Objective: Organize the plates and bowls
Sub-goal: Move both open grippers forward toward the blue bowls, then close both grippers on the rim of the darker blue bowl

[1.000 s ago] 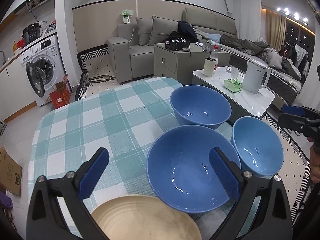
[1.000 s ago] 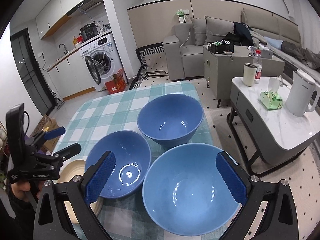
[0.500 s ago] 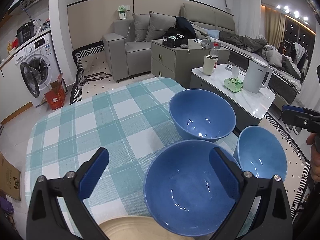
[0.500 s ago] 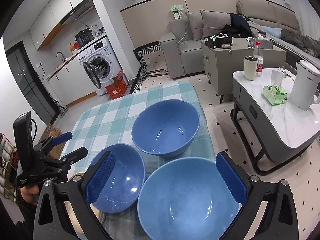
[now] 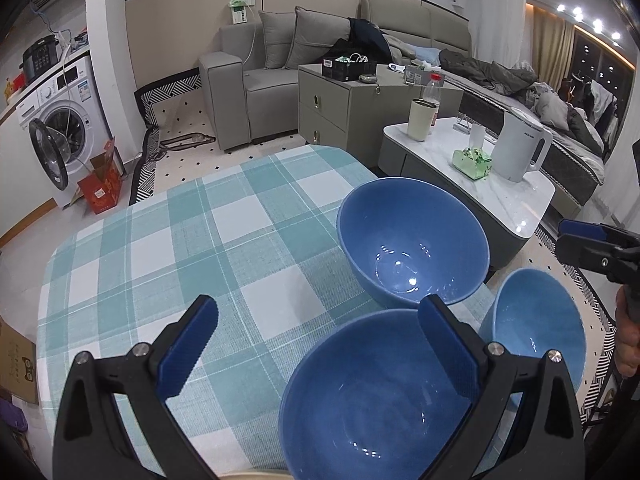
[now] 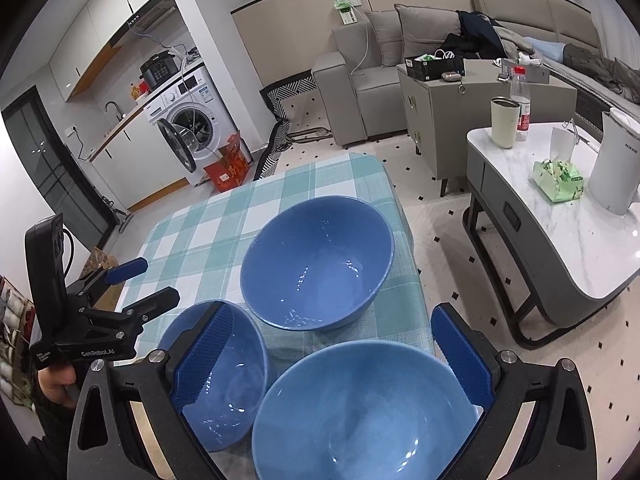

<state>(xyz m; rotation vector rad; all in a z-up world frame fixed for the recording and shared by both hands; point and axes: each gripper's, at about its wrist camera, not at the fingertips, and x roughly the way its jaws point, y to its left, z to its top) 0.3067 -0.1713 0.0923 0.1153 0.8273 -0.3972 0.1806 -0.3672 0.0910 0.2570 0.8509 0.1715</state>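
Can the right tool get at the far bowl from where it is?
Probably yes. The right tool is open and empty, and the far bowl lies straight ahead, past the near bowl it must clear.

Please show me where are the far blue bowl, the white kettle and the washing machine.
far blue bowl [image 6: 316, 264], right wrist view, inside wall
white kettle [image 5: 520, 146], left wrist view, body
washing machine [image 6: 196, 116], right wrist view, front panel

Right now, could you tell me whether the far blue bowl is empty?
Empty: the far blue bowl sits upright on the checked tablecloth, showing only glossy bare interior.
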